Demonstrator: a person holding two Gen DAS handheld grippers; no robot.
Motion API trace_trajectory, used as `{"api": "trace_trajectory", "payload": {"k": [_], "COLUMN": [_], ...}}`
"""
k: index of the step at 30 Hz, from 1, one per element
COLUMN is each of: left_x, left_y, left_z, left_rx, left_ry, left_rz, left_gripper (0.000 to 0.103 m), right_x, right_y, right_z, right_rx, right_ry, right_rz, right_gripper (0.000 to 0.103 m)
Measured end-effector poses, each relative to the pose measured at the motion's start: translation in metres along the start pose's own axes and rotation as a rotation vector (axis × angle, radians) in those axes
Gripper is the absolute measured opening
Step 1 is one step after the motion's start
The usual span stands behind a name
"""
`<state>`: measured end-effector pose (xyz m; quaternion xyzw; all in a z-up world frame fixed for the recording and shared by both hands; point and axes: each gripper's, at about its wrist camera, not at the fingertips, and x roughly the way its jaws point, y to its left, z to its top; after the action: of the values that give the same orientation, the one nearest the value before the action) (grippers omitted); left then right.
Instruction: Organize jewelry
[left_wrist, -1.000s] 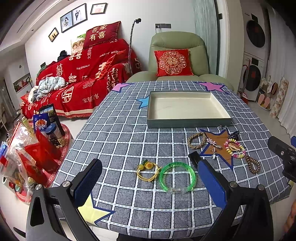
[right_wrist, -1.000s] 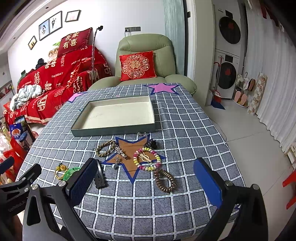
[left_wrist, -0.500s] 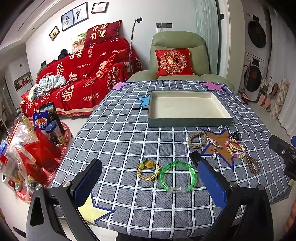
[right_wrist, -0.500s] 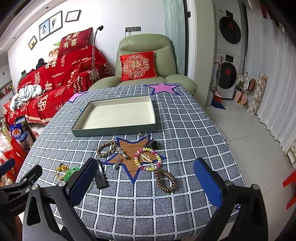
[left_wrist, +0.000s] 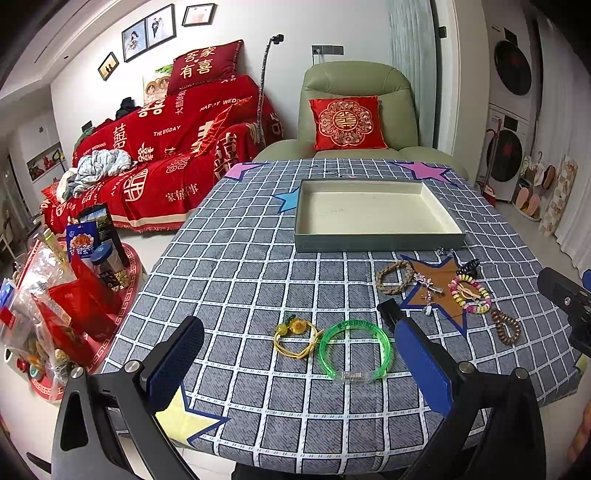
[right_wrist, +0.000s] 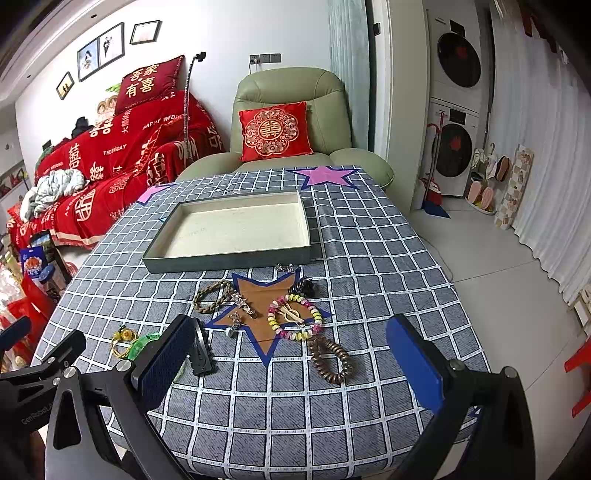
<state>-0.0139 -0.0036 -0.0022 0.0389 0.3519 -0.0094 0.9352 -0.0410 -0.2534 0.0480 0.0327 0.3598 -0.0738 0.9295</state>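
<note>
Tray at frame centre empty; task looks unstarted. Green bangle, yellow bracelet, bead bracelets lie below it. Left gripper, right gripper: jaws spread, holding nothing.

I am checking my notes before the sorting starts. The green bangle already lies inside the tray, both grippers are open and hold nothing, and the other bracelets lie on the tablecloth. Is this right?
Not quite. The green bangle lies on the tablecloth beside the yellow bracelet, not in the tray, which holds nothing; the left wrist view shows this. The rest stands: left gripper and right gripper are open.
</note>
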Motion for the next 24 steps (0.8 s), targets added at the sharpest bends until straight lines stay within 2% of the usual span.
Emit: {"api": "trace_trajectory", "payload": {"k": [24], "left_x": [0.0026], "left_y": [0.0013], "left_z": [-0.0027], "left_rx": [-0.003], "left_ry": [0.007], "left_rz": [0.004], "left_gripper": [0.103], "right_x": [-0.0007], "right_y": [0.0000], "right_z": [-0.0002], "right_rx": [0.002], "right_ry": [0.001], "right_rz": [-0.001], "right_gripper": [0.103]}}
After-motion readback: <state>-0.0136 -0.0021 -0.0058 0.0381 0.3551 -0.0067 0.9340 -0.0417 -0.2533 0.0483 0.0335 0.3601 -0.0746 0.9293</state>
